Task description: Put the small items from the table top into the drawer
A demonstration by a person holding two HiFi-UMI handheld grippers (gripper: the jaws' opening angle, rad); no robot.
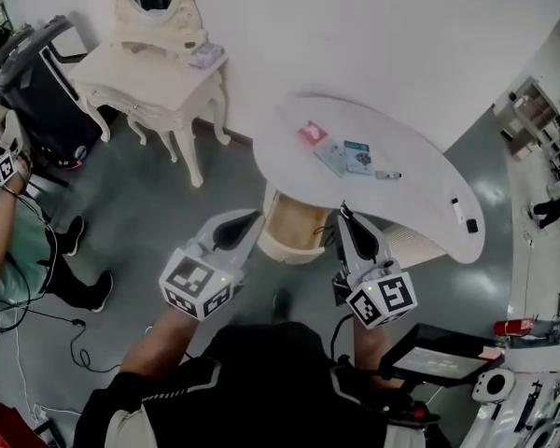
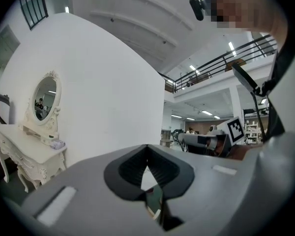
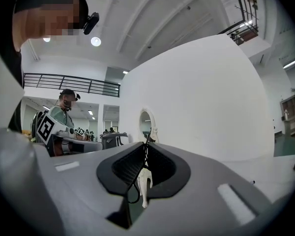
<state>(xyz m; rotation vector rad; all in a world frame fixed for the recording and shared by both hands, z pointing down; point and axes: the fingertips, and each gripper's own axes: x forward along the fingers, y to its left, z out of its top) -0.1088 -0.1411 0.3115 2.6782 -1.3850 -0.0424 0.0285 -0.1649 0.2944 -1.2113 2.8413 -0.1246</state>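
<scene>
head view: the job looks not yet begun. the small items [image 1: 358,156] lie on the white table [image 1: 420,189] in the middle right of the frame. among them are a red packet [image 1: 311,133] and a thin pen-like thing [image 1: 387,175]. the left claw [image 1: 250,218] and the right claw [image 1: 343,217] hang low in the lower middle, close to the person's body and well apart from the items. i cannot pick out the drawer for sure. a tan part [image 1: 294,227] under the table may be it.

next, i think a claw must reach up to the table, spread, and pinch one item. the drawer has to be found and opened too. nothing seems to block the way to the table. a dressing table with a mirror [image 1: 159,73], a black cart [image 1: 28,73] and another person [image 1: 0,222] are off at the left, out of the way. a dark flat screen [image 1: 439,357] sits at the lower right, near the right arm.

left gripper view: the jaws are pressed together at the tips and pinch nothing. the dressing table shows at the left of the frame.

right gripper view: the jaws meet at the tips too, with nothing held. a white leg and a black cord show behind the gap, not in it.
</scene>
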